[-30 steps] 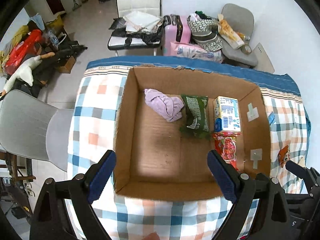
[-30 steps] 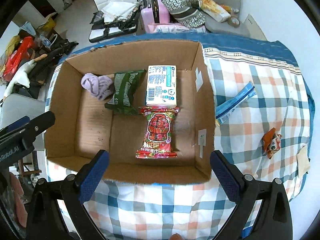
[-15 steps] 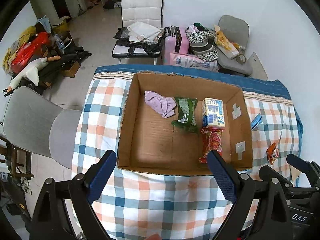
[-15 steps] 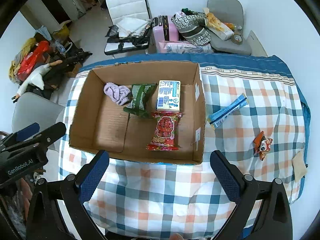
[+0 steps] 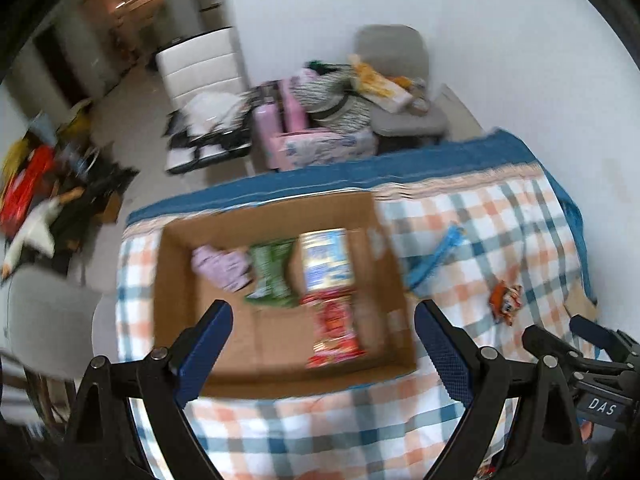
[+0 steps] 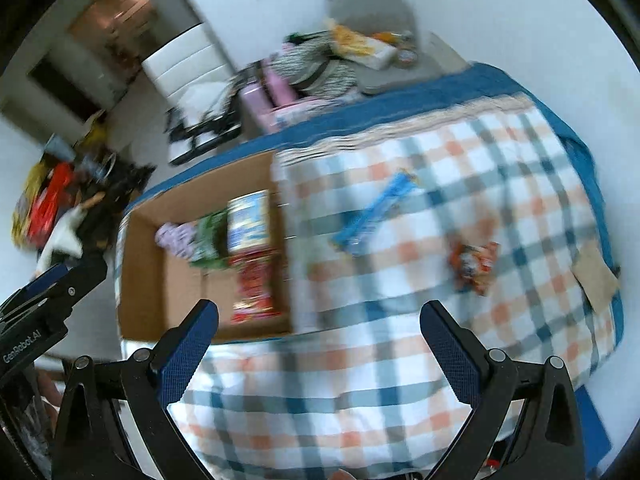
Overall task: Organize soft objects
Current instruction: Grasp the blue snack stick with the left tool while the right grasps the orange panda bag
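An open cardboard box [image 5: 176,288] [image 6: 144,280] sits on a checked cloth. Inside lie a lilac cloth [image 5: 222,266] [image 6: 176,236], a green packet [image 5: 270,276] [image 6: 208,240], a blue-and-yellow pack [image 5: 326,260] [image 6: 248,222] and a red snack bag [image 5: 334,330] [image 6: 254,286]. A blue packet [image 5: 436,258] [image 6: 372,214] and an orange-red packet [image 5: 506,302] [image 6: 474,260] lie on the cloth right of the box. My left gripper [image 5: 322,350] is open and empty, high above the box's near edge. My right gripper [image 6: 318,354] is open and empty, high above the cloth.
The table's checked cloth [image 6: 400,360] has a blue far border. A tan card [image 6: 596,280] lies at its right edge. Beyond are a white chair [image 5: 200,68], a grey chair [image 5: 400,80] with bags, a pink suitcase [image 5: 280,128] and floor clutter [image 5: 40,184].
Both grippers have pulled back and risen away from the box, staying open. Both views have swung right, so the loose packets on the cloth now show; the frames are motion-blurred.
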The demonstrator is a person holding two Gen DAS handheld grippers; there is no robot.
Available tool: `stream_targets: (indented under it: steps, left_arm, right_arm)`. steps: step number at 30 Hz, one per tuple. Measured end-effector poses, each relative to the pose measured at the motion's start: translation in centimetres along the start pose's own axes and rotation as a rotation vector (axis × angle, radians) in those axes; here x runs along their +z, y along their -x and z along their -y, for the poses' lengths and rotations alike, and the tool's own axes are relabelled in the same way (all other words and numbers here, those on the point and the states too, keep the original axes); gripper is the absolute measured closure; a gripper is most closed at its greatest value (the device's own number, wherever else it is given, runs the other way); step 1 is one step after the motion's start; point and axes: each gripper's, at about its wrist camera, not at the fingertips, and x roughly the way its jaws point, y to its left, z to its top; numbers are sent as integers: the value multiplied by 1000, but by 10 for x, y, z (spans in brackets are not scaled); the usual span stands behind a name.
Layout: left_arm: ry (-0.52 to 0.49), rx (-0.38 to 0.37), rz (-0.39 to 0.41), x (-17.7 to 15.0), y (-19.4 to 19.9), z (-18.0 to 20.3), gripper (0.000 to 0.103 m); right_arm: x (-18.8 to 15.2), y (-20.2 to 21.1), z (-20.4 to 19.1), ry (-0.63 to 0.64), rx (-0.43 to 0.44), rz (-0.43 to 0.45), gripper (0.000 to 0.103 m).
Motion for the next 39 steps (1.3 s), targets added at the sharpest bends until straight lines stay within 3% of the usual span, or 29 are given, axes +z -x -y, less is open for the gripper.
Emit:
stream_targets:
  steps: [6,10,16,24,31,32,35,39]
  left_arm:
    - [-196,5,-79,37,-65,94,10]
    - [-255,12,-146,52,-112,132,10]
    - [-293,-14,-275,65,-183,168,10]
    - [-300,-43,-468,60,-271,192,11]
    - [-334,-36,-560,52,-314,206,12]
    - [-334,-30,-567,51,-318,207,14]
    - [-329,-29,-584,46,-327,207,38]
    - [-309,-52,-578,39,-328,206,41]
  right_arm:
    - [12,-9,103,-168,-63,-15,1]
    - [20,-33,163,-260,-80,-56,1]
    - [25,-84,213,-341,-61,-139,1]
    - [29,-151,240,-394,0,-238,1]
    - [29,-207,247,-417,65,-326,1]
    - [30,-211,246,-420,65,-333,1]
    - [30,-223,245,-419,70,-349,1]
    - [32,-232,245,-421,83,-365,2]
